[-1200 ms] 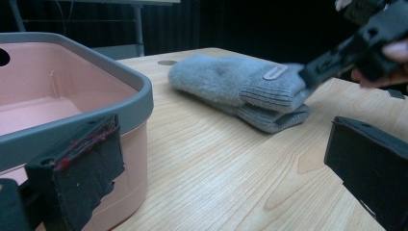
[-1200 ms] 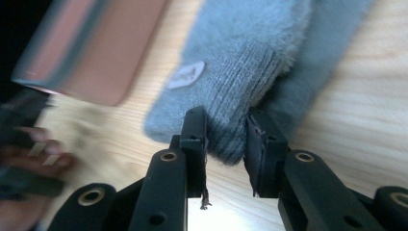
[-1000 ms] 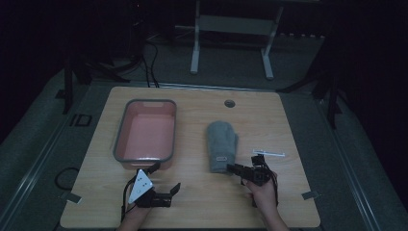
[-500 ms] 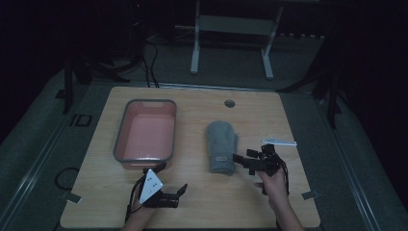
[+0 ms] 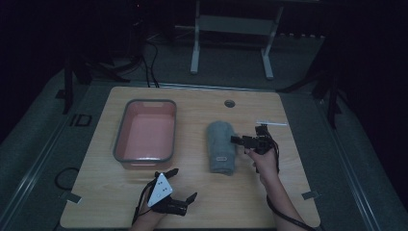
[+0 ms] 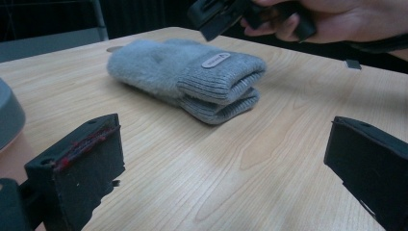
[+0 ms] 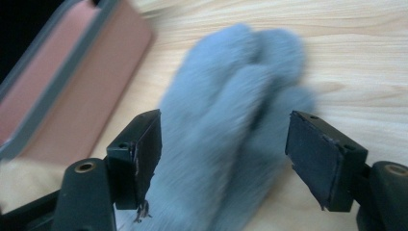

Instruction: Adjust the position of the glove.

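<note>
High view: right gripper (image 5: 240,140), jaws having just narrowed yet open and empty, approaches the grey mittens (image 5: 221,146) from three o'clock; next, close on them. Left gripper (image 5: 182,184) waits open, empty.

Dark lab; wooden table (image 5: 120,192); cables (image 5: 149,62)

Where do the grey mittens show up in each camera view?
High view: grey mittens right of centre, beside the pink tub.
Left gripper view: upper middle, on the table.
Right gripper view: centre, blurred, between the jaws.
Shared landmark: the pink tub.
</note>
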A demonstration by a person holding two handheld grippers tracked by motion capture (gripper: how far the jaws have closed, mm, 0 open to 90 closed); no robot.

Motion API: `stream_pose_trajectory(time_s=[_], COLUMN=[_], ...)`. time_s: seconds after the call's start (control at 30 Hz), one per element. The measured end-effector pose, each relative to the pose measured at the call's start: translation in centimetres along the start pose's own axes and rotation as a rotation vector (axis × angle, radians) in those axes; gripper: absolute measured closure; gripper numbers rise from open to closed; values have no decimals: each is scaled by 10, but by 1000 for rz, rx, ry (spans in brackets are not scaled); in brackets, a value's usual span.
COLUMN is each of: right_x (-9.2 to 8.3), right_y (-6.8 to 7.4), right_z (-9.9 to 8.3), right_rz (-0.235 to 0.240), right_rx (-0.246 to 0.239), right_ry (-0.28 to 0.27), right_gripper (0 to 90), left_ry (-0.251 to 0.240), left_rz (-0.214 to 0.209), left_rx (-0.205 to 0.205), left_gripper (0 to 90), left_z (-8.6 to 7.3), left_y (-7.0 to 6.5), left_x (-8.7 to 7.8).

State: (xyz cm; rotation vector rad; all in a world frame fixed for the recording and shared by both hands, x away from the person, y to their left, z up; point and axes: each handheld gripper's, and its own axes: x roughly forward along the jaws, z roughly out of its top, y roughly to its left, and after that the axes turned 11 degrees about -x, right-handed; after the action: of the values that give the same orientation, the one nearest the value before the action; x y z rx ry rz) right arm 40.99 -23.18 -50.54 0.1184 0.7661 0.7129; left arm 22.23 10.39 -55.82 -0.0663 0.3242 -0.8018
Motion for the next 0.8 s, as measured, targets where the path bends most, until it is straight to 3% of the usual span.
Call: stream_pose_trajectory(time_s=[0.03,0.17,0.23,0.3,0.33,0.37,0.43,0.47,0.57,0.67,0.77,0.8], right_x=[5,24,32,31,31,29,26,20,9,0,-2,0], right_y=[-3,-5,-4,1,1,6,9,14,19,17,12,6], right_z=[2,4,2,2,2,3,4,5,4,-3,-9,-17], right_rz=[14,-6,-4,17,17,51,49,69,85,54,39,30], right_rx=[13,40,51,40,40,26,19,8,15,27,56,83], right_ry=[7,69,98,78,78,47,29,-25,-103,-149,-154,-126], right_gripper=[303,354,542,751,751,802,807,815,816,815,814,803], left_ry=[2,6,7,7,7,9,12,13,9,7,8,7], left_rz=[-2,-4,-4,-4,-4,-2,-3,-3,2,2,3,2], left_rx=[0,-9,-9,-9,-9,-10,-10,-10,5,4,6,4], left_gripper=[3,3,3,3,3,3,3,3,3,3,3,3], left_z=[0,-1,-1,-1,-1,-2,-2,-2,-2,-2,-2,-2], left_y=[1,2,2,3,3,4,4,4,3,3,3,3], left_x=[0,1,0,0,0,0,0,0,-1,0,0,0])
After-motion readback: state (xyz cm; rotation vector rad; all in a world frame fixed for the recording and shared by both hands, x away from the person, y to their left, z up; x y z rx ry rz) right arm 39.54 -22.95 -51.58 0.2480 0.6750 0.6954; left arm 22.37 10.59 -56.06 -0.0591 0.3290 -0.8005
